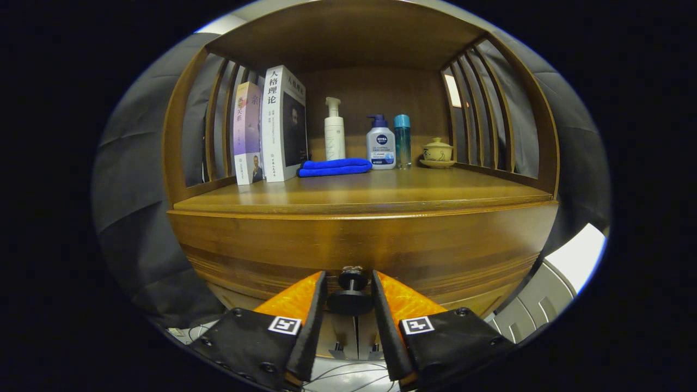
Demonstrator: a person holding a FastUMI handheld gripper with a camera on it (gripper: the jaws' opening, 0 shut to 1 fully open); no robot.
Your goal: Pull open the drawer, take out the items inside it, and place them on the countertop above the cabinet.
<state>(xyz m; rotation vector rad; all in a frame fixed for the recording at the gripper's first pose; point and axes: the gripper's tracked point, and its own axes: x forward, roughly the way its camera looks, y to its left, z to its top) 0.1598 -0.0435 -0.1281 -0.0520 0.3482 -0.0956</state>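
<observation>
Flanking one drawer knob, the tongs sit narrow below two books, three bottles.

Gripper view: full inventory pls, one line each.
cabinet: 1, brown wood, slatted sides, countertop above drawer front
drawer knob: 1, dark, between the fingers
books: 2, upright, countertop left
towel: 1, blue, folded, beside the books
pump bottle: 1, white, behind the towel
lotion bottle: 1, white with blue pump, right of the towel
slim bottle: 1, teal, next to the lotion bottle
lidded cup on saucer: 1, cream, far right
claw: 1, fingers either side of the knob, contact unclear
</observation>
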